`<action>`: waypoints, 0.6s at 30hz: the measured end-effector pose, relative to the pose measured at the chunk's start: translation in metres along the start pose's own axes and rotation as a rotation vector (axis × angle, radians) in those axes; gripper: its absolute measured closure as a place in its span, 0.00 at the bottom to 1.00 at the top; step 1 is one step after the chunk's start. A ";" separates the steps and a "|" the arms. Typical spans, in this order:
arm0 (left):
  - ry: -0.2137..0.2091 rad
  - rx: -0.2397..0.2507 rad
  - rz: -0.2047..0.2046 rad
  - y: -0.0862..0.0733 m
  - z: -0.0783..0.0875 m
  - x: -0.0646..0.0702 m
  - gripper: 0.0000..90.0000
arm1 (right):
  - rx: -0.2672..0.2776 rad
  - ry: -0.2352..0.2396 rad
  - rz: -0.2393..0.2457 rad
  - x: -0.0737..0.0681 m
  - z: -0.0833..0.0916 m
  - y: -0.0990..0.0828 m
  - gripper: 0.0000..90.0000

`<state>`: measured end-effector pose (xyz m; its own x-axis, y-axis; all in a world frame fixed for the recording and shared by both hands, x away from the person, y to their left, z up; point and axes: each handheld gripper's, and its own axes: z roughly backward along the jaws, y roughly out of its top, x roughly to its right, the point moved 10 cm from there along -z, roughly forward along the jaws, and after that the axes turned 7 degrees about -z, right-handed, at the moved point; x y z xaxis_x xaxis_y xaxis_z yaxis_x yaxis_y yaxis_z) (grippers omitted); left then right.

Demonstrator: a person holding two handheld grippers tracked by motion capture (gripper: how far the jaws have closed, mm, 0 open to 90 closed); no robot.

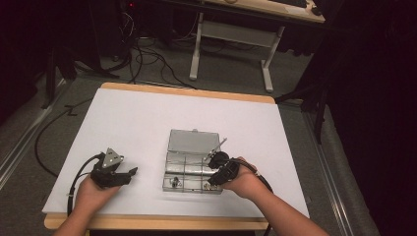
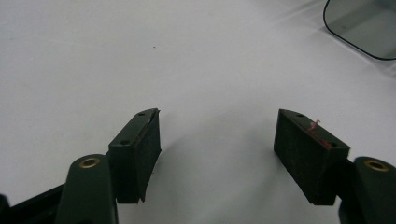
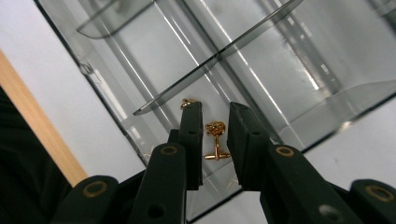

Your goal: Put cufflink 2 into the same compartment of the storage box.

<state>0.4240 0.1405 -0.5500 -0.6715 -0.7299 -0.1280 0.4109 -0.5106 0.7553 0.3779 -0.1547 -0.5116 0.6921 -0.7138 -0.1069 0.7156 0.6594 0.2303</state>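
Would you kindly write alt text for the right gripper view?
The right tongs hover over a clear plastic divided box, jaws slightly apart with a small gold cufflink lying in the compartment between them, untouched. A white table with a wooden edge lies at the left.

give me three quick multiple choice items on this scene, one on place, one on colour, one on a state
1. Where does the cufflink lie?
A. in a compartment of the clear box
B. on the bare table
C. on the floor

2. What colour is the cufflink?
A. blue
B. gold
C. white

3. How do the jaws of the left hand-held gripper stand?
A. clamped on the box
C. holding a cufflink
B. wide apart over the bare table

Answers: 1 A, clear dividers surround it; 2 B, it shines gold; 3 B, nothing lies between them.
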 end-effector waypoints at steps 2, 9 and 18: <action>0.000 0.000 0.001 0.000 0.000 0.000 0.36 | 0.010 0.001 -0.006 0.002 0.007 0.001 0.85; 0.000 0.000 0.001 0.000 0.000 0.000 0.36 | 0.048 -0.014 -0.055 0.016 0.029 -0.001 0.83; -0.003 0.002 0.005 0.000 0.000 0.000 0.36 | 0.076 -0.051 -0.095 0.039 0.046 -0.013 0.82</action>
<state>0.4241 0.1409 -0.5498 -0.6712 -0.7311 -0.1225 0.4130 -0.5061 0.7572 0.3911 -0.2021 -0.4741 0.6146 -0.7845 -0.0827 0.7672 0.5701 0.2941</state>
